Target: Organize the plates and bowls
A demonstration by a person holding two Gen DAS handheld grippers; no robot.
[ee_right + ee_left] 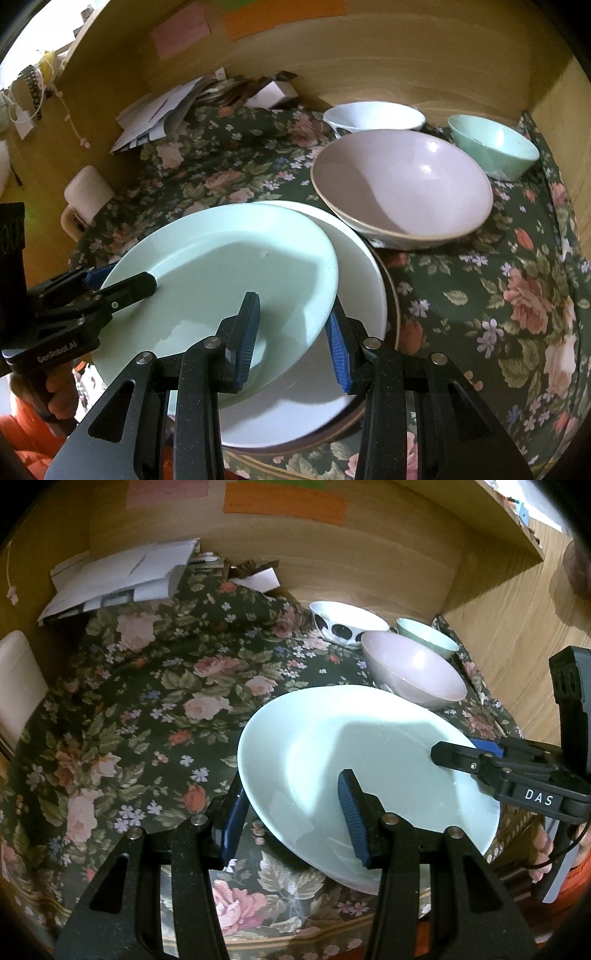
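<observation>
A pale green plate (332, 753) is held tilted above the floral tablecloth; it also shows in the right wrist view (221, 266). My left gripper (291, 812) straddles its near-left rim, one pad under and one over. My right gripper (293, 339) straddles its other rim and shows in the left wrist view (465, 755). Whether either grips tightly I cannot tell. Below lie a white plate (354, 258) and a brown-rimmed plate (393, 306). Behind stand a pink bowl (402, 188), a white spotted bowl (343, 622) and a small green bowl (491, 147).
The table sits in a wooden alcove with walls behind and to the right (369, 565). Papers and envelopes (122, 579) are piled at the back left. A white mug (86, 195) stands at the left edge. Floral cloth (147, 701) lies bare at left.
</observation>
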